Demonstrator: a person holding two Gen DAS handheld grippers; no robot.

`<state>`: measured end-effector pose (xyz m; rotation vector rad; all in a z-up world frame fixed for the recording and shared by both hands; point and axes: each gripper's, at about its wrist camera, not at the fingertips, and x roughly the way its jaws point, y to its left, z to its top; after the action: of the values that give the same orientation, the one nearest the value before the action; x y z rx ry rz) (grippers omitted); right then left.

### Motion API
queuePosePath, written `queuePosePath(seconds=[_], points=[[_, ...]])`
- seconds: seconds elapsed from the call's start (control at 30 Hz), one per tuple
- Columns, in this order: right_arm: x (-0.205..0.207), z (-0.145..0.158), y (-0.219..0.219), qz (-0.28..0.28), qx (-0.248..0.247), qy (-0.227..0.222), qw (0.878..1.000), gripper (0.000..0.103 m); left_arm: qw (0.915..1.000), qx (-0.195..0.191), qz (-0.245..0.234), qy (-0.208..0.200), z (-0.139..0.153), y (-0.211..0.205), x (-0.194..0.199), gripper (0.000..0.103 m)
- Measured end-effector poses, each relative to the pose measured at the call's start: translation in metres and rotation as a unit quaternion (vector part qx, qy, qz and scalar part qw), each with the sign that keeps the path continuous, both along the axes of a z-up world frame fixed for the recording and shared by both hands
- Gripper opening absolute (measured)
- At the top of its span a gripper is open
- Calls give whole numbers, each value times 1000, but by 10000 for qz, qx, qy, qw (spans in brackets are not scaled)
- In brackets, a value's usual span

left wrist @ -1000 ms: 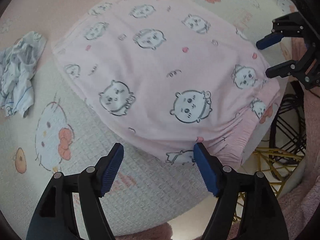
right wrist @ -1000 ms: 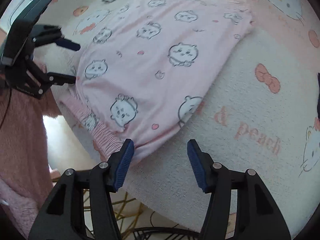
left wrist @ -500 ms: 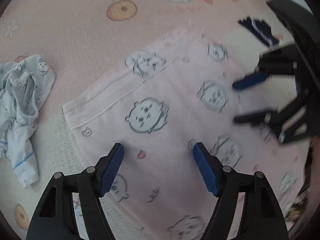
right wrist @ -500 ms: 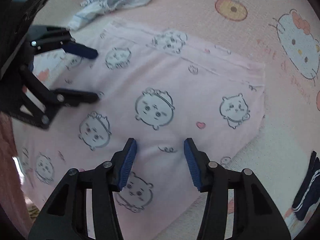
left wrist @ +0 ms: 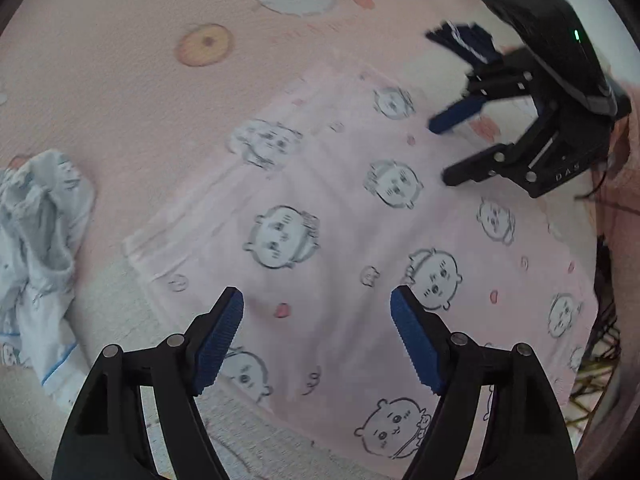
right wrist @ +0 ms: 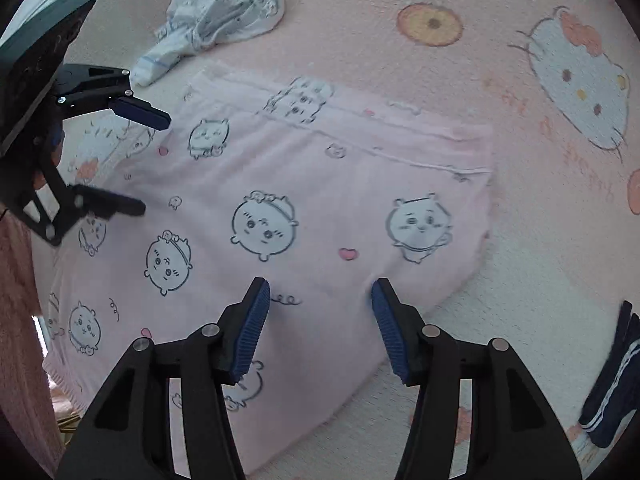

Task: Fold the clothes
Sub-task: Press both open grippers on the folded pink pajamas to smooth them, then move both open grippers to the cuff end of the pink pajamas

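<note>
While both tools hang above the cloth with nothing between their pads, the left gripper (left wrist: 316, 320) stands wide at the bottom of its frame and the right gripper (right wrist: 320, 308) likewise, a little narrower. The pink printed garment (left wrist: 340, 240) lies flat across the middle of the patterned mat (left wrist: 120, 80), its hemmed far edge toward the upper centre. To fold well, I judge each tool should drop onto a far corner, pinch only the layers meant to move, and draw evenly. A second ago both sat at the near edge; now they are farther in over the cloth. Beyond, a crumpled pale garment (right wrist: 224, 12) and, seemingly folded, a dark garment (left wrist: 460, 40).
</note>
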<state>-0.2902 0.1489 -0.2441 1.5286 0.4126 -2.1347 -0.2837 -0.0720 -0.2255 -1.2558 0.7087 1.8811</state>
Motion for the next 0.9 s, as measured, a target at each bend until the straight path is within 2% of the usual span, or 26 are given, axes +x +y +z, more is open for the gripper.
queuePosePath(seconds=[0.03,0.07,0.1,0.2,0.27,0.33,0.37,0.43,0.47,0.5,0.57,0.67,0.77,0.83,0.87,0.9], points=[[5,-3,-5,183,191,174,9995,57,9996,-135,-213,144,-4,-2,9,79],[9,-3,-1,304,247,141,9991,57,9993,-254,-264,116,-4,-11,12,80],[13,-3,3,422,294,93,9986,57,9992,-362,-165,24,-4,-24,11,81],[18,-1,44,281,417,-317,9982,60,9974,-645,212,-245,-1,-63,10,82],[24,6,65,120,560,-297,9979,59,9974,-609,363,-161,8,-68,15,81],[32,19,63,45,454,-71,9989,58,9995,-200,241,-1,24,-53,27,81],[37,27,55,57,201,3,9998,58,9999,53,137,-1,30,-40,35,81],[51,38,28,277,-298,77,9991,58,9992,286,-254,-127,30,-6,52,81],[64,37,11,448,-298,87,9985,57,9980,394,-455,-194,30,10,61,82],[76,35,-5,620,-286,95,9976,56,9966,320,-711,-269,26,25,67,82],[98,15,-24,773,78,-168,9968,55,9950,-49,-910,-398,8,35,79,82],[117,5,1,183,111,-322,9993,55,9973,-344,-537,-356,-5,8,91,83],[127,11,38,-642,166,-674,9955,56,9957,-485,349,-705,-4,-20,82,83],[131,20,49,-1108,112,-621,9918,56,9908,75,957,-957,7,-25,78,83],[132,24,45,-1172,123,-504,9918,56,9865,376,1184,-1064,13,-23,78,83],[133,29,38,-1189,95,-362,9922,56,9856,551,1214,-1038,18,-15,83,83]])
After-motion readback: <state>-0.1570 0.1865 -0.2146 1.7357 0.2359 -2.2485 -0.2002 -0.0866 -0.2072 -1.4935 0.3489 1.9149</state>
